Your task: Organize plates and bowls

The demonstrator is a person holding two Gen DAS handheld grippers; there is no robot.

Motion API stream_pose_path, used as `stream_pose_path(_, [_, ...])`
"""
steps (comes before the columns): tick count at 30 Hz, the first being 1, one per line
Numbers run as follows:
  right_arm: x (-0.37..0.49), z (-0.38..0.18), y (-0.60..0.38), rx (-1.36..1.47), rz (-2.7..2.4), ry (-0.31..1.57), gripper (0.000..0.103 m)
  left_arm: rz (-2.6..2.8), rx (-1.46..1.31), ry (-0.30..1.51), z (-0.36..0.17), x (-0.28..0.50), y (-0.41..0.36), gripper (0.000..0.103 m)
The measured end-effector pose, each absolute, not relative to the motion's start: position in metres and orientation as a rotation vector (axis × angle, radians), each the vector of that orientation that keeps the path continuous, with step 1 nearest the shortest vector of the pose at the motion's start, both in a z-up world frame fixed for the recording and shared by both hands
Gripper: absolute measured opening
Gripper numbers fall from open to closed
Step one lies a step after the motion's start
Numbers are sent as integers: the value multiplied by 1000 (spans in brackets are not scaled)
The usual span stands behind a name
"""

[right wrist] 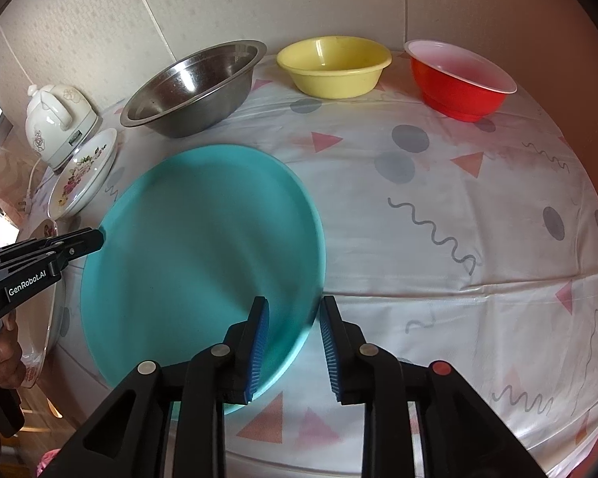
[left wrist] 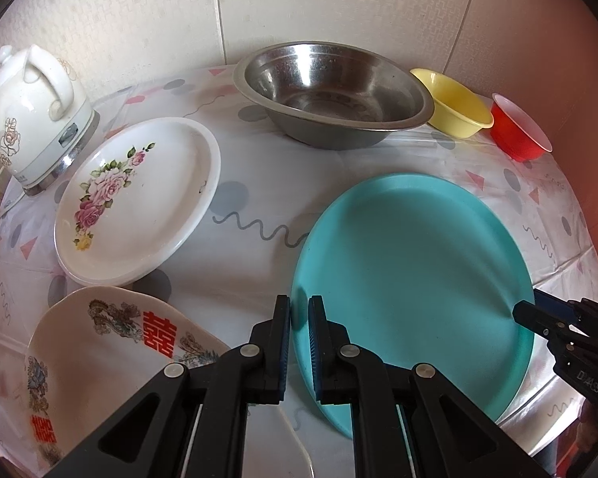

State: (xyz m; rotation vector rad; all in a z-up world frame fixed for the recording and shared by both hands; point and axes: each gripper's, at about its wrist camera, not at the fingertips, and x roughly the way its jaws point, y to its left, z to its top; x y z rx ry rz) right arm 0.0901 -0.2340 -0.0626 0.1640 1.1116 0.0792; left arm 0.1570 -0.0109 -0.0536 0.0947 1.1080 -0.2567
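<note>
lifting the large round turquoise plastic plate [left wrist: 414, 279], judging by the grip, at five o'clock on the bench [right wrist: 438, 239]. left hand-held gripper [left wrist: 299, 312] pinched on its near rim; right hand-held gripper [right wrist: 293, 310] straddling the opposite rim, jaws apart. next: closing right, stacking toward the white rose-patterned plate [left wrist: 139, 199] at nine o'clock.

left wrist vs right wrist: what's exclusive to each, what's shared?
Left wrist only: the full cream plate with red characters, the left gripper narrowly straddling the round teal plastic plate.
Right wrist only: the right gripper open across the teal plate's rim, a bare hand.
Both: steel bowl, yellow bowl, red bowl, floral plate, white kettle.
</note>
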Motion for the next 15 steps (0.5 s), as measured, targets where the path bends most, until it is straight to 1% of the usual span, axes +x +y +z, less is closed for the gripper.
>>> stream_pose_path(9, [88, -62, -233, 174, 69, 1115, 33, -230, 27, 1069, -41, 148, 7, 10])
stream_pose_path(11, [87, -61, -234, 174, 61, 1117, 35, -232, -3, 1060, -37, 145, 13, 10])
stream_pose_path(15, [85, -61, -240, 178, 40, 1121, 36, -223, -45, 1032, -26, 138, 24, 10])
